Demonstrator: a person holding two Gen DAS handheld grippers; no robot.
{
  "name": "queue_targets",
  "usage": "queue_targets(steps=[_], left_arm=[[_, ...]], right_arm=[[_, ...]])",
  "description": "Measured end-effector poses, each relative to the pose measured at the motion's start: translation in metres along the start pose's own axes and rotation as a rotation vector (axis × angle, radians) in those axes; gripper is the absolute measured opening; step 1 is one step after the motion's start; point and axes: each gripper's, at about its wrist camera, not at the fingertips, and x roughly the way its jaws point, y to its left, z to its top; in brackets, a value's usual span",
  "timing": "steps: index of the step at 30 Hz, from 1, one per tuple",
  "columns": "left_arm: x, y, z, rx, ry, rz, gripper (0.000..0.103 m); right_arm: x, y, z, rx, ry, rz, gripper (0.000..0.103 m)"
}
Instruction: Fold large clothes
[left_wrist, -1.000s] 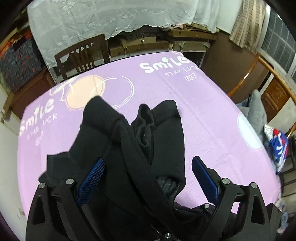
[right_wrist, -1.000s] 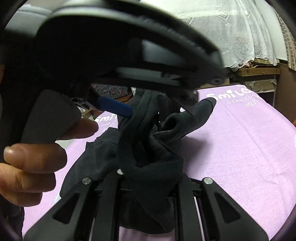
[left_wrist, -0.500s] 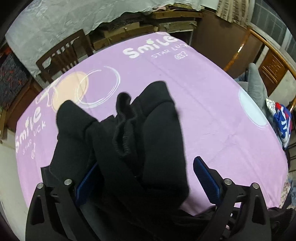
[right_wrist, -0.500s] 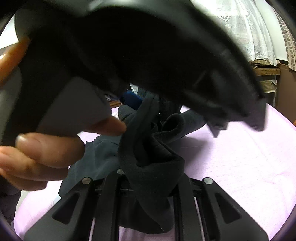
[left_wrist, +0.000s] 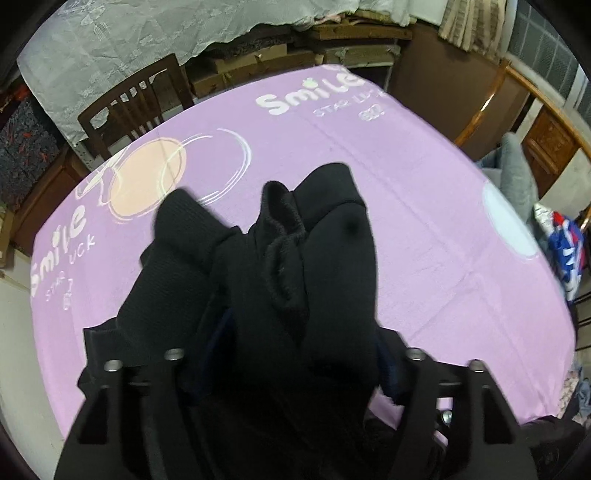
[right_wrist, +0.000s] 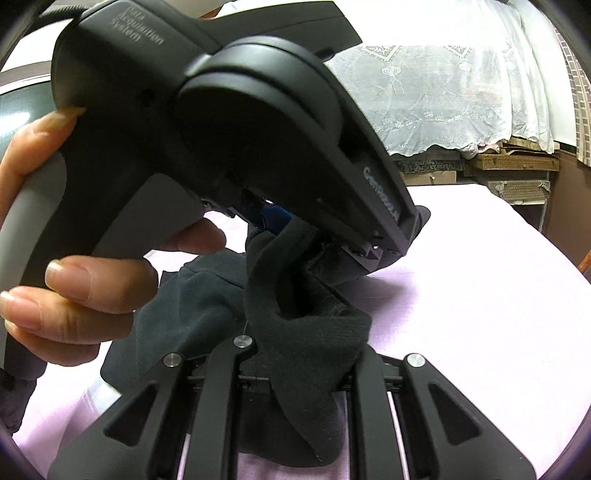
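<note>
Purple sheet (left_wrist: 424, 229) covered the table under one bunched black garment (left_wrist: 295, 280); its folds rose between the closing jaws of the left gripper (left_wrist: 295, 354); the right gripper (right_wrist: 295, 354) stayed clenched on it; one wooden chair (left_wrist: 136, 99) stood beyond.

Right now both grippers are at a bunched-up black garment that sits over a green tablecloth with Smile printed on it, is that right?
Not quite: the tablecloth is purple, not green, as the left wrist view shows. The rest holds: the black garment is bunched up over it, the cloth carries the Smile print, the right gripper is shut on the garment, and the left gripper is closing with fabric between its fingers.
</note>
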Motion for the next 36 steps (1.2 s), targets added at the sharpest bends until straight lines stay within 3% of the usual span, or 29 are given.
queue_targets(steps=[1,2,3,4,7,11,15,19,23,29,31,36], left_arm=[[0.002,-0.003,0.001,0.015,0.004,0.003,0.075],[0.003,-0.003,0.001,0.021,0.002,0.002,0.067],[0.003,-0.002,0.001,0.015,-0.006,0.005,0.054],[0.003,0.000,0.001,0.008,-0.008,-0.009,0.032],[-0.007,0.012,-0.004,-0.034,-0.040,-0.025,0.028],[-0.044,0.034,-0.018,-0.082,-0.145,-0.050,0.026],[-0.080,0.079,-0.051,-0.173,-0.228,-0.055,0.026],[-0.102,0.141,-0.101,-0.301,-0.289,-0.063,0.030],[-0.095,0.197,-0.164,-0.438,-0.301,-0.098,0.036],[-0.038,0.255,-0.229,-0.647,-0.240,-0.202,0.044],[-0.020,0.264,-0.242,-0.683,-0.224,-0.224,0.047],[-0.010,0.273,-0.247,-0.700,-0.235,-0.209,0.068]], right_arm=[[-0.004,0.003,0.000,-0.004,-0.001,-0.002,0.012],[-0.006,0.012,0.003,-0.012,-0.002,-0.003,0.012],[-0.005,0.012,0.001,-0.019,-0.002,-0.003,0.012],[-0.005,0.014,0.001,-0.021,0.001,0.006,0.012],[-0.004,0.013,0.001,-0.024,0.004,0.003,0.012],[-0.007,0.013,0.003,-0.019,0.000,0.020,0.012],[-0.020,0.027,0.016,-0.023,-0.061,0.059,0.012],[-0.020,0.084,0.030,-0.165,-0.077,0.087,0.012],[-0.010,0.145,0.034,-0.279,-0.038,0.168,0.014],[0.028,0.226,-0.010,-0.476,0.094,0.204,0.018],[0.042,0.245,-0.027,-0.528,0.166,0.209,0.018],[0.079,0.260,-0.051,-0.562,0.357,0.222,0.018]])
